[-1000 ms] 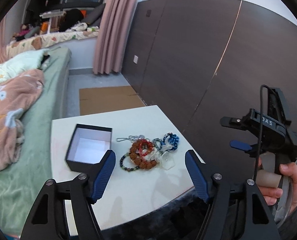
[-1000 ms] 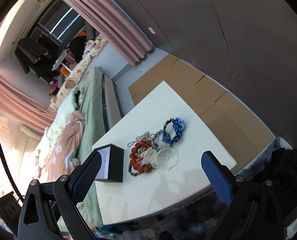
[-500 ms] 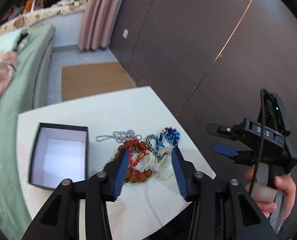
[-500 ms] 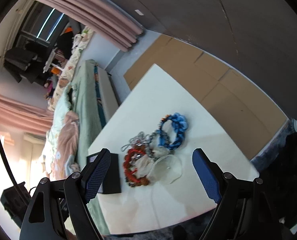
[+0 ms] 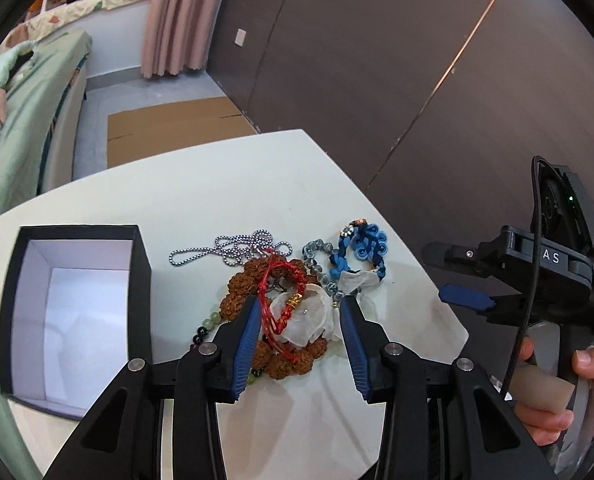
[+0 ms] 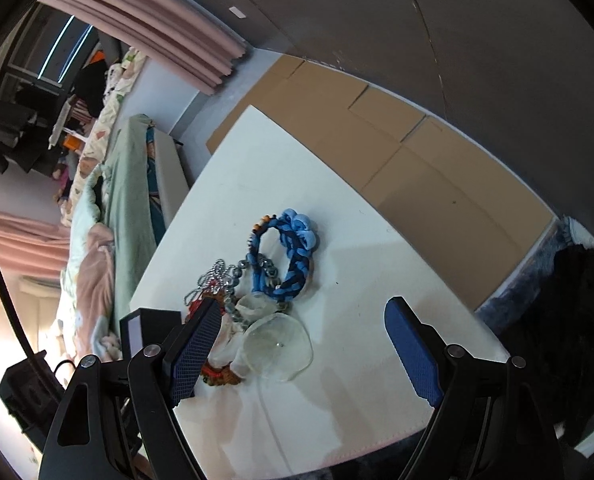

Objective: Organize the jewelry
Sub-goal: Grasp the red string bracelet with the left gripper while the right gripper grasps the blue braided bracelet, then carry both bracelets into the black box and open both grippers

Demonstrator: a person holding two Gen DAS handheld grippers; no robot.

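A pile of jewelry lies on the white table [image 5: 257,176]: a red cord bracelet [image 5: 281,296], a brown bead bracelet [image 5: 241,288], a silver ball chain [image 5: 225,248], a blue braided bracelet [image 5: 361,248] and a clear plastic pouch [image 5: 313,316]. An open black box [image 5: 73,308] with a white inside stands left of the pile. My left gripper [image 5: 299,320] is open, its fingers on either side of the red bracelet, just above the pile. My right gripper [image 6: 301,340] is open and empty above the pouch [image 6: 277,348], with the blue bracelet [image 6: 289,256] beyond it.
A bed with green and pink bedding [image 5: 17,92] runs along the table's left side. Flat cardboard [image 5: 169,128] lies on the floor behind the table. A dark wardrobe wall [image 5: 377,60] stands to the right. The right gripper's body [image 5: 537,272] hovers off the table's right edge.
My left gripper has moved forward and down over the jewelry pile, its fingers narrowing around the red bracelet. My right gripper has come closer to the table.
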